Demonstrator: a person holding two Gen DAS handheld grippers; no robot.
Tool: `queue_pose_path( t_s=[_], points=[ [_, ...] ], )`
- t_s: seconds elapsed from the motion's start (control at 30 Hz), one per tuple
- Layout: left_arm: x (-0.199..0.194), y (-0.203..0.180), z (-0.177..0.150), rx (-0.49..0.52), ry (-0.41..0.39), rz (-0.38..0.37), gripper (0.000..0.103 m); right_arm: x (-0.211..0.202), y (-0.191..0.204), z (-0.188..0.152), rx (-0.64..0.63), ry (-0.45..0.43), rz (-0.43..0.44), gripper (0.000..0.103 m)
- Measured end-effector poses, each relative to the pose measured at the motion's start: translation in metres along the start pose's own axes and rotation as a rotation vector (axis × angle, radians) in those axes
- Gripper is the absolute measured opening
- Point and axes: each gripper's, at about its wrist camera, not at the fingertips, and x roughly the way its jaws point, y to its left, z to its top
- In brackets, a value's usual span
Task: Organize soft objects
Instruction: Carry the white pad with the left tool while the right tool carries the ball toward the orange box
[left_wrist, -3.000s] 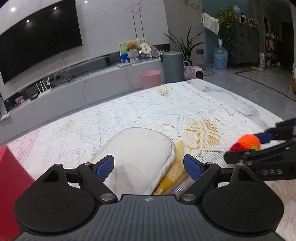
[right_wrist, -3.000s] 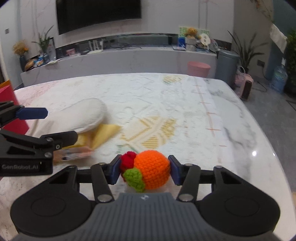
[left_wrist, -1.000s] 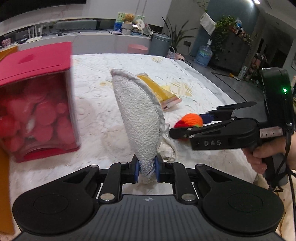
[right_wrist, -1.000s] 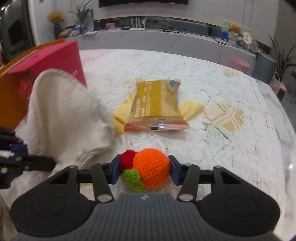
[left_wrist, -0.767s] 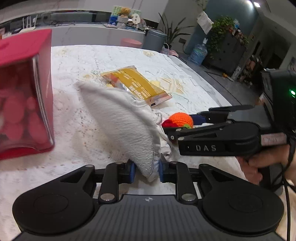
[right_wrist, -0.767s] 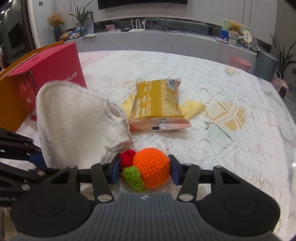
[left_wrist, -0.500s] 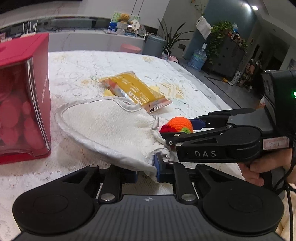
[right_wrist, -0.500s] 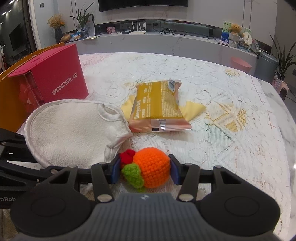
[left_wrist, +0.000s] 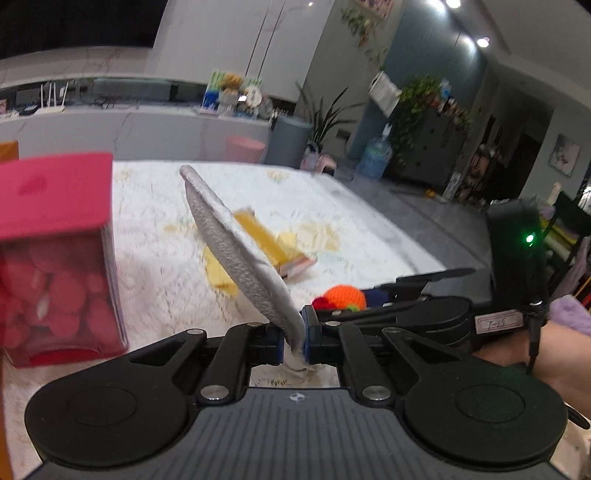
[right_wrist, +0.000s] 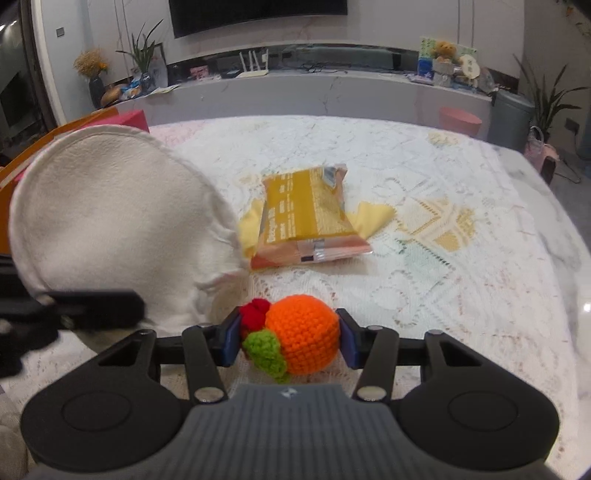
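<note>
My left gripper (left_wrist: 293, 345) is shut on the edge of a white terry mitt (left_wrist: 236, 243), which stands up edge-on above the lace-covered table. The mitt also shows broadside at the left of the right wrist view (right_wrist: 110, 225). My right gripper (right_wrist: 288, 341) is shut on an orange crocheted fruit (right_wrist: 301, 341) with a green leaf and red tip, held low over the table. The fruit and the right gripper (left_wrist: 373, 295) also show at the right of the left wrist view, just right of the mitt.
A yellow snack bag (right_wrist: 306, 218) lies on a yellow cloth (right_wrist: 373, 216) at mid-table. A red box (left_wrist: 55, 254) stands at the left, with an orange box (right_wrist: 55, 133) beside it. The table's right edge (right_wrist: 576, 266) drops to the floor.
The mitt, lying flat on the table half a second ago, has been lifted and now stands upright in my left gripper. The right gripper still holds the fruit in the same place.
</note>
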Motion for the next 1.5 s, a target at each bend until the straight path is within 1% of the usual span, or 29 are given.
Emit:
queue_pose_path(
  t_s=[0.07,0.2,0.27,0.4,0.47,0.67,0.9,0.97,1.07,1.13,1.23,1.4,1.5],
  points=[
    [-0.009,0.003,0.003,-0.001,-0.005,-0.005,0.01,-0.006,0.004,0.001,0.0,-0.003,-0.005,0.051],
    [-0.026,0.008,0.009,0.007,-0.017,-0.02,0.009,-0.021,0.018,-0.005,-0.027,-0.03,-0.059,0.051],
    [-0.034,0.007,0.011,0.023,-0.03,-0.03,0.009,-0.027,0.022,-0.011,-0.025,-0.025,-0.072,0.051],
    [-0.048,0.008,0.016,0.051,-0.025,-0.053,0.008,-0.041,0.03,-0.021,-0.035,-0.002,-0.099,0.051],
    [-0.058,0.008,0.019,0.06,-0.036,-0.059,0.008,-0.049,0.034,-0.022,-0.042,-0.006,-0.106,0.051],
    [-0.092,0.013,0.036,0.05,-0.094,-0.044,0.008,-0.078,0.044,-0.015,-0.027,-0.044,-0.146,0.051],
    [-0.135,0.029,0.053,0.028,-0.186,-0.015,0.008,-0.113,0.07,0.0,-0.059,-0.107,-0.138,0.051],
    [-0.146,0.033,0.061,0.017,-0.192,-0.009,0.008,-0.122,0.081,0.009,-0.06,-0.127,-0.143,0.051],
    [-0.169,0.04,0.073,0.041,-0.237,0.031,0.008,-0.134,0.095,0.026,-0.019,-0.164,-0.095,0.051],
    [-0.185,0.046,0.079,0.043,-0.27,0.067,0.008,-0.142,0.114,0.04,-0.067,-0.21,-0.074,0.051],
    [-0.213,0.058,0.083,0.026,-0.323,0.085,0.008,-0.144,0.144,0.065,-0.126,-0.248,-0.055,0.052],
    [-0.235,0.079,0.082,-0.006,-0.37,0.175,0.008,-0.137,0.194,0.101,-0.153,-0.316,0.048,0.051],
    [-0.239,0.096,0.079,-0.055,-0.38,0.208,0.008,-0.124,0.225,0.114,-0.173,-0.327,0.11,0.052]
  ],
)
